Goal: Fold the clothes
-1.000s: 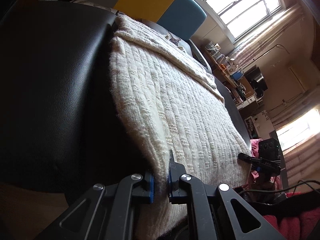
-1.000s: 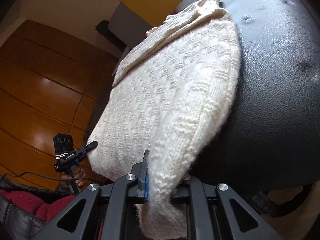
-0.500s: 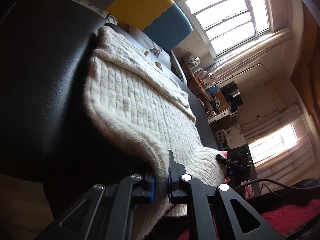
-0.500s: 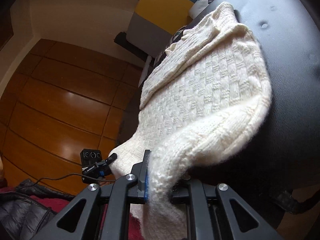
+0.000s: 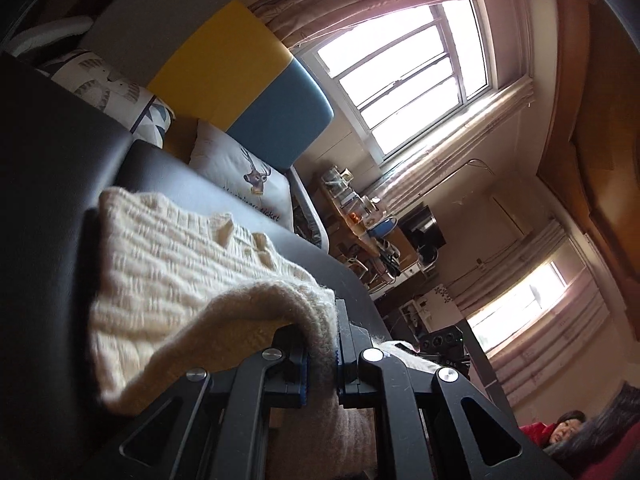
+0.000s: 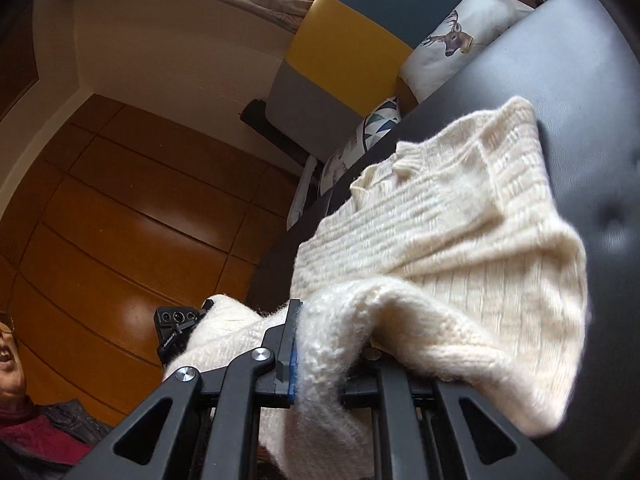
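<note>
A home living room was indicated: black leather sofa (image 5: 48,184), deer-print white cushion (image 5: 244,176), curtained window (image 5: 404,76), cluttered wooden desk (image 5: 360,216).

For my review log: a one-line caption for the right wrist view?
Right gripper shut on cream knit sweater, hem lifted above black sofa.

Both cameras sit low, just behind their own black two-finger grippers, and look forward along the fingers across the black leather sofa seat (image 5: 48,200), very close to it. The left wrist view rolls steeply and faces toward the bright barred window (image 5: 404,76); the right wrist view tips the other way, toward the brown wooden wall panels (image 6: 120,220). Both share the cream chunky-knit sweater (image 6: 460,240), the white deer-print cushion (image 5: 244,176) and the grey, yellow and blue panelled headboard (image 6: 340,52). Each seems to catch the other's camera body, though it is small and dim.
</note>
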Tool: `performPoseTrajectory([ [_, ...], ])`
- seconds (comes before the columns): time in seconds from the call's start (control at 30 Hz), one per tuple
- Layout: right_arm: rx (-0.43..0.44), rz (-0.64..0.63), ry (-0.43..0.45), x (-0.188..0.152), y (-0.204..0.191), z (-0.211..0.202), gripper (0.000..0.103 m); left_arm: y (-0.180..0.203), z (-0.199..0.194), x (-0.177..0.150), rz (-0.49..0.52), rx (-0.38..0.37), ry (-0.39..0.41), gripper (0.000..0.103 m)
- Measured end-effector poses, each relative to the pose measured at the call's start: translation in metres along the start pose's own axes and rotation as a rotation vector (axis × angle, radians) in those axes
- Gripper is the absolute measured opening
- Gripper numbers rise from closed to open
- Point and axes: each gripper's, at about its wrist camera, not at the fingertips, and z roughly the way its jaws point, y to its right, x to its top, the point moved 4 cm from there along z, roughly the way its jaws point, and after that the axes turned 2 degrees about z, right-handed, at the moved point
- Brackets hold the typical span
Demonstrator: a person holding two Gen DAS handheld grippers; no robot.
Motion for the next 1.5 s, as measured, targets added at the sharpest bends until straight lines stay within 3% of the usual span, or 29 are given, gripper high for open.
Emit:
performPoseTrajectory([
  [0.2, -0.056, 0.049, 0.009, 0.06, 0.041, 0.042, 0.012, -0.064, 0.065, 0.049, -0.101, 0.091, 0.021, 0.009],
  [0.3, -0.115, 0.097, -0.014, 0.075, 0.073, 0.06, 0.012, -0.098, 0.09, 0.046, -0.147, 0.171, -0.021, 0.009],
  [0.4, -0.135, 0.129, -0.05, 0.065, 0.095, 0.067, 0.011, -0.119, 0.097, 0.029, -0.182, 0.208, -0.064, 0.009],
  [0.63, -0.126, 0.09, -0.112, 0.041, 0.079, 0.062, 0.015, -0.103, 0.065, 0.004, -0.155, 0.182, -0.071, 0.009],
  [0.7, -0.057, 0.122, -0.14, 0.043, 0.069, 0.064, 0.018, -0.094, 0.056, 0.012, -0.175, 0.126, -0.057, 0.009],
  [0.73, 0.012, 0.18, -0.13, 0.049, 0.068, 0.065, 0.03, -0.09, 0.053, 0.019, -0.203, 0.084, -0.038, 0.01],
  [0.8, 0.134, 0.31, -0.061, 0.065, 0.073, 0.065, 0.039, -0.094, 0.055, 0.035, -0.312, 0.018, 0.007, 0.01],
  [0.9, 0.148, 0.476, 0.076, 0.084, 0.1, 0.065, 0.057, -0.117, 0.065, 0.053, -0.502, -0.014, 0.063, 0.012],
  [1.03, 0.154, 0.564, 0.129, 0.082, 0.116, 0.068, 0.057, -0.146, 0.079, 0.048, -0.651, 0.022, 0.049, 0.013],
  [1.17, 0.147, 0.489, 0.129, 0.077, 0.102, 0.06, 0.059, -0.147, 0.069, 0.045, -0.617, 0.061, 0.047, 0.015],
  [1.33, 0.133, 0.35, 0.139, 0.076, 0.076, 0.035, 0.067, -0.148, 0.041, 0.061, -0.58, 0.086, 0.123, 0.037],
  [1.37, 0.114, 0.314, 0.132, 0.074, 0.069, 0.034, 0.067, -0.148, 0.035, 0.065, -0.566, 0.103, 0.14, 0.037],
  [1.5, -0.072, 0.16, 0.063, 0.053, 0.051, 0.046, 0.067, -0.141, 0.026, 0.067, -0.365, 0.314, 0.104, 0.037],
])
